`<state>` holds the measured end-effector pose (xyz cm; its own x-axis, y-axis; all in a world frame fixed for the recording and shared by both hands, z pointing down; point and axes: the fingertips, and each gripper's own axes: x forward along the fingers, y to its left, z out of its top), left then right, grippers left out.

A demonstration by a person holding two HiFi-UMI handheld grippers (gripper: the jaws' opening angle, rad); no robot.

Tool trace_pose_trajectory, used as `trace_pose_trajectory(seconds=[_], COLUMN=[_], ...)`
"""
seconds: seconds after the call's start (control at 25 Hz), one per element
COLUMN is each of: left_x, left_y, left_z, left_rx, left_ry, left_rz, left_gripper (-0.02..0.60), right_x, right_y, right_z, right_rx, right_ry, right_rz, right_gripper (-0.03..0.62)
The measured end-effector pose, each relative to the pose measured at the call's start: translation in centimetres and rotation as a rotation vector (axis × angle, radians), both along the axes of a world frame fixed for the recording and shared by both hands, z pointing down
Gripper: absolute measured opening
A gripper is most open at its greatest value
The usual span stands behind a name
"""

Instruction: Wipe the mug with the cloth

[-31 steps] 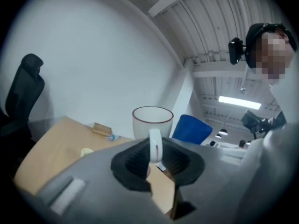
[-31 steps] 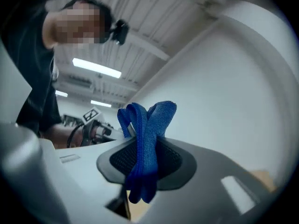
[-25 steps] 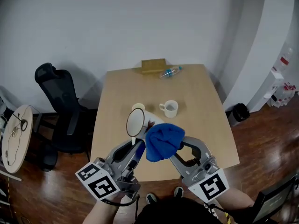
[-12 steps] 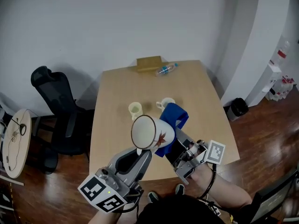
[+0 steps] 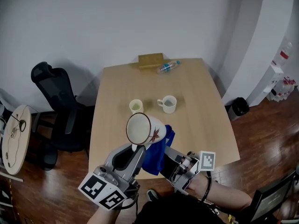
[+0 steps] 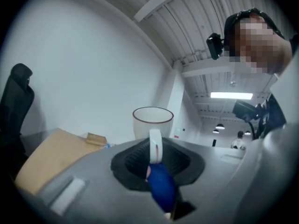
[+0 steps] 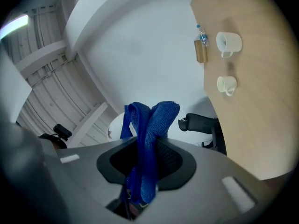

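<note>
Left gripper (image 5: 138,149) clamps mug (image 5: 142,129) handle, right gripper (image 5: 165,157) pinches cloth (image 5: 153,157) by mug; cream cup (image 5: 136,106), white cup (image 5: 168,104), bottle (image 5: 168,67) on table (image 5: 201,120)

Bottle (image 5: 168,67), box (image 5: 151,59), black chair (image 5: 63,111), table (image 5: 201,115)

Our left hand-held gripper (image 5: 138,149) and right hand-held gripper (image 5: 162,157) have smooth grey shells, each with a black ribbed recess (image 6: 131,160) around the jaws. The left marker cube (image 5: 103,193) and right marker cube (image 5: 207,160) are white with black squares. A thin black cord (image 5: 209,183) crosses our right wrist.
</note>
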<state>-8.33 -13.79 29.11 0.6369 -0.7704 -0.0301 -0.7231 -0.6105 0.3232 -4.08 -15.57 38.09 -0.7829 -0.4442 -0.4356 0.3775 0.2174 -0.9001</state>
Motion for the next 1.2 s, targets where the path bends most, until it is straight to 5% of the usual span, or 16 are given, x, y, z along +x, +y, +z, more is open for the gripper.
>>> trace_pose_trajectory(seconds=[0.16,0.32,0.44,0.64,0.84,0.96,1.08,1.2], left_x=[-1.9,-0.8,0.7,2.6,0.5,-2.4,-5.4,-7.1], left_y=[-0.6,0.1,0.8,1.6,0.4,-0.7,-1.8,-2.2], left_z=[0.6,1.4,1.3,1.0,2.4,6.2,13.6,21.5], left_rx=[-0.014,-0.046,-0.070,-0.091,-0.175,-0.164,-0.185,-0.288], left_ry=[-0.053,-0.032,0.028,0.080,0.256,0.067,-0.209,-0.367], left_rz=[-0.062,-0.017,0.047,0.122,0.063,-0.105,-0.220,-0.240], left_gripper=[0.063,0.063,0.063,0.063,0.063,0.063,0.063,0.063], right_x=[2.2,4.9,5.8,4.3,2.7,3.9,6.5,9.0], right_y=[-0.1,-2.2,-4.4,-4.8,-1.5,-1.0,-2.7,-4.5], right_z=[-0.6,-2.0,-2.2,-0.4,2.8,6.2,10.4,15.1], right_rx=[0.143,0.381,0.287,0.029,-0.005,0.056,0.240,0.470], right_ry=[0.124,0.353,0.255,-0.040,0.000,0.227,0.695,1.183], right_rz=[0.104,0.291,0.309,0.166,0.053,0.055,0.104,0.086], right_gripper=[0.103,0.103,0.103,0.103,0.103,0.104,0.104,0.104])
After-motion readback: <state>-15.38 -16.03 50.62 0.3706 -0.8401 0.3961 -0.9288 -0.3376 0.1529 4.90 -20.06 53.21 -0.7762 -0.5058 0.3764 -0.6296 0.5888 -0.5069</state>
